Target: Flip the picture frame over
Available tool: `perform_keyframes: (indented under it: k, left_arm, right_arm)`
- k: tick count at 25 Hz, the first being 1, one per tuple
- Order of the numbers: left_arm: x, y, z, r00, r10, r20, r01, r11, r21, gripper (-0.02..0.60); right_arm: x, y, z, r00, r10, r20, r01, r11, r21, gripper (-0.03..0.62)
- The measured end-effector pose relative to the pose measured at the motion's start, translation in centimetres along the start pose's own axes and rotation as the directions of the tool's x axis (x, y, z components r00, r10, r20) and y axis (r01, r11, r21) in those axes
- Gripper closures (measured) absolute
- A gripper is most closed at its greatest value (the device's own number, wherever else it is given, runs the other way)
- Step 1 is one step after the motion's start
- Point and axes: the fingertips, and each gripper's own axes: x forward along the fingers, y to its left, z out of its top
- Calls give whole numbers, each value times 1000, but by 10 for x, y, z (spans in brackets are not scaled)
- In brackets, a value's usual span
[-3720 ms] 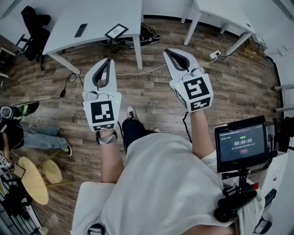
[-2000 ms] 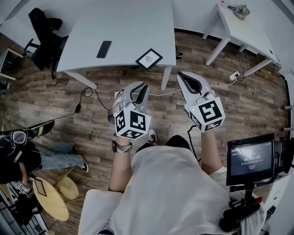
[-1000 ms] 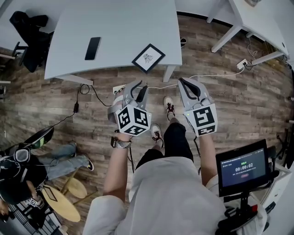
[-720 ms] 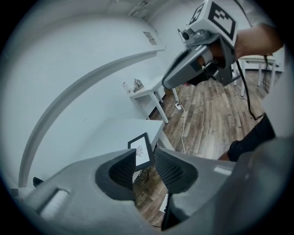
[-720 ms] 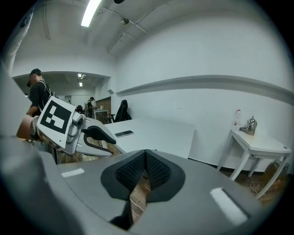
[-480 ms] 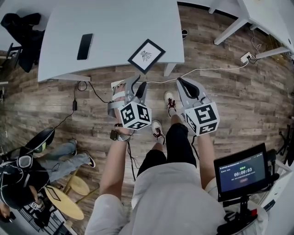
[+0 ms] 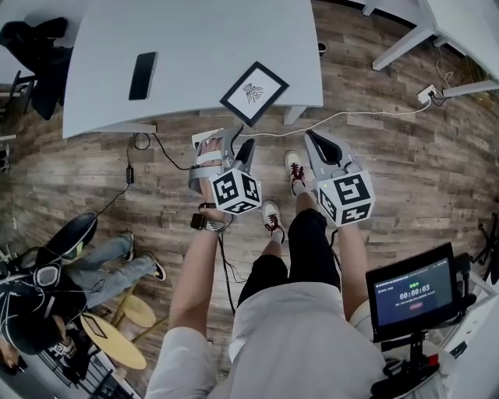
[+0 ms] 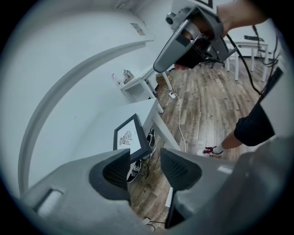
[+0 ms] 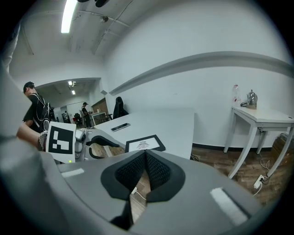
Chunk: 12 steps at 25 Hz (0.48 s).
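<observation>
The picture frame [image 7: 253,92] has a black border and a white print and lies face up near the front right corner of the white table [image 7: 195,31]. My left gripper [image 7: 236,140] hovers over the floor just short of that corner. It is open, its jaws have just been opening, and nothing is between them. In the left gripper view the frame [image 8: 127,137] shows beyond the left gripper [image 8: 144,158]. My right gripper [image 7: 314,139] is to the right, over the floor, shut and empty. In the right gripper view the frame [image 9: 144,144] lies ahead of the right gripper [image 9: 145,153].
A black phone [image 7: 143,75] lies further left on the table. A white cable runs over the wooden floor to a power strip [image 7: 429,92]. Another white table [image 7: 437,15] stands at the back right. A person [image 7: 47,288] sits at the lower left beside yellow stools [image 7: 117,343]. A screen on a stand [image 7: 412,284] is at the lower right.
Both grippers have come down and closer to the table's front right corner. The left jaws stand wider apart than before. The picture frame has not moved.
</observation>
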Motion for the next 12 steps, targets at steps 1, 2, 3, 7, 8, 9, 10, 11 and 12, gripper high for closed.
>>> perform_keyframes:
  k: [1, 2, 3, 7, 8, 9, 10, 11, 12]
  left_arm:
    - [4, -1, 0, 1000, -1, -3, 1, 1000, 13, 379]
    - [8, -1, -1, 1000, 2, -8, -2, 999, 34, 377]
    - [12, -1, -2, 1000, 10, -14, -9, 998, 64, 374]
    - [24, 2, -9, 998, 43, -45, -36, 988, 153, 374]
    - [26, 2, -11, 998, 45, -53, -37, 988, 151, 374]
    - [28, 3, -13, 997, 49, -58, -40, 988, 147, 373]
    - [31, 3, -13, 997, 57, -59, -48, 988, 145, 373]
    - [34, 4, -13, 996, 67, -55, -58, 987, 147, 374]
    - [36, 5, -12, 996, 79, -49, -71, 986, 151, 374]
  right_arm:
    - [4, -1, -3, 1000, 1, -11, -1, 1000, 0, 592]
    - [7, -2, -7, 1000, 0, -21, 0, 1000, 0, 592]
    - [10, -3, -9, 1000, 0, -28, 0, 1000, 1, 592]
    - [18, -5, -12, 1000, 4, -30, -4, 1000, 4, 592]
    - [19, -5, -14, 999, 6, -32, -6, 1000, 7, 592]
    - [21, -6, -17, 999, 7, -35, -6, 1000, 12, 592]
    - [23, -7, -19, 999, 6, -38, -6, 1000, 16, 592]
    - [25, -8, -22, 999, 5, -41, -4, 1000, 20, 592]
    - [27, -10, -25, 999, 4, -43, -3, 1000, 25, 592]
